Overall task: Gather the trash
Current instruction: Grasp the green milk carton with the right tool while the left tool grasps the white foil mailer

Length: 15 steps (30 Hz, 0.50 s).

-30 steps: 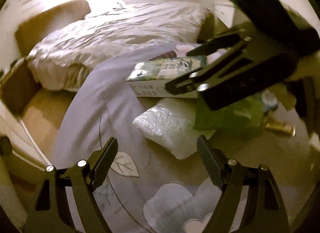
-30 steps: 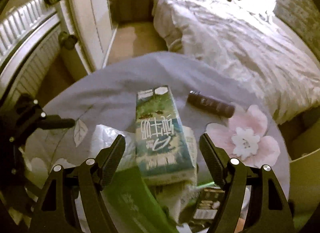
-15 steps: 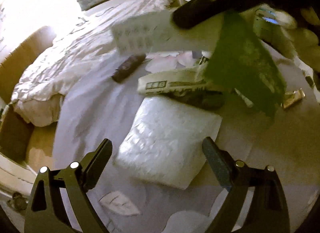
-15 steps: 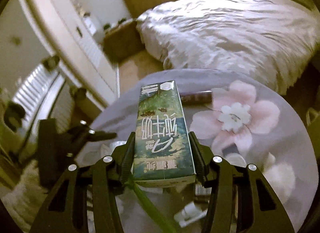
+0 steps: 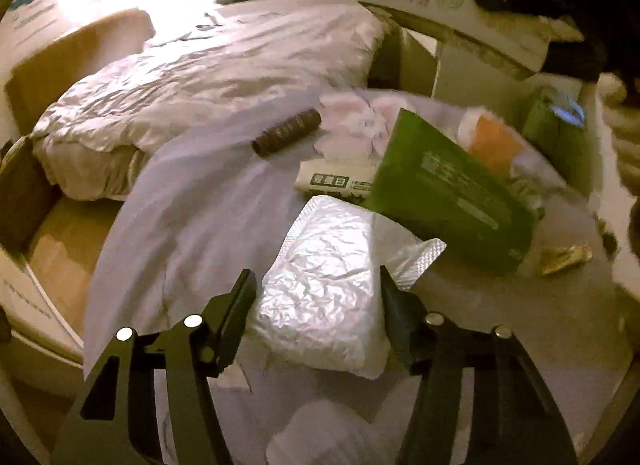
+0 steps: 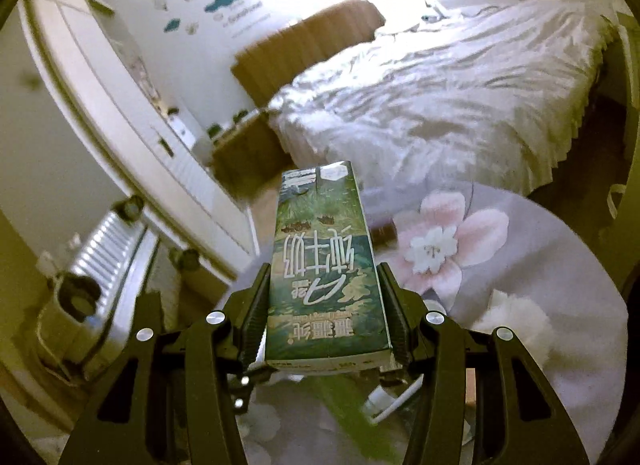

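My right gripper is shut on a green milk carton and holds it high above the table; the carton also shows at the top right of the left wrist view. My left gripper is open, its fingers on either side of a white bubble-wrap pouch lying on the floral tablecloth. Beyond the pouch lie a green packet, a white printed wrapper, a dark brown tube and a gold wrapper.
A bed with a rumpled white duvet stands beyond the table. A radiator and white cabinet front are at the left of the right wrist view. A green box sits at the table's far right.
My right gripper closed on the milk carton and lifted it well above the table. My left gripper moved in, so its fingers now flank the bubble-wrap pouch.
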Available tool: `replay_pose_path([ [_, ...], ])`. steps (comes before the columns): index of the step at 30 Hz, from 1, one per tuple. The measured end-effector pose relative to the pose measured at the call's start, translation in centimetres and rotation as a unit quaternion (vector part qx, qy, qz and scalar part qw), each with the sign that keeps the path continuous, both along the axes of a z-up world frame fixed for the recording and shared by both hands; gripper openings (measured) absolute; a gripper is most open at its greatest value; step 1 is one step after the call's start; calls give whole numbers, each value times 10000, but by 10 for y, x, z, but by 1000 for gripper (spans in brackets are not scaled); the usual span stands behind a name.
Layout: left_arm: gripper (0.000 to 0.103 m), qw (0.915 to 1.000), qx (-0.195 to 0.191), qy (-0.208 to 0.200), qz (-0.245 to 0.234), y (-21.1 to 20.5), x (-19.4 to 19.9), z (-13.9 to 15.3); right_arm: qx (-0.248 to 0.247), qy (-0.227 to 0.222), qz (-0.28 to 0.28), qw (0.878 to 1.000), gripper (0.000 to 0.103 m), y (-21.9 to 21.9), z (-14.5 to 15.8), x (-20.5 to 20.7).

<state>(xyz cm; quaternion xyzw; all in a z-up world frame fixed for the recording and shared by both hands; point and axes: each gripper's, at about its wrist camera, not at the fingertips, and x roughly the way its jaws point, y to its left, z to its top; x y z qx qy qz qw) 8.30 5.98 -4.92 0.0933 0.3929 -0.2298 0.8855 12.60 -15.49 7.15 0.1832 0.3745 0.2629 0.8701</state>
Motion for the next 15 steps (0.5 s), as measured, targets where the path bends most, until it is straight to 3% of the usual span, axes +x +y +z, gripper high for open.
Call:
replay_pose_path([
  [8,59,9915,-1074,-425,591,16,-27,63,216,-202,-156,9994,52,-29,14,-21],
  [15,59,9864,-1543,-510,234,-48,-21,99,459,-262,-727,9959,52,-92,12,-53],
])
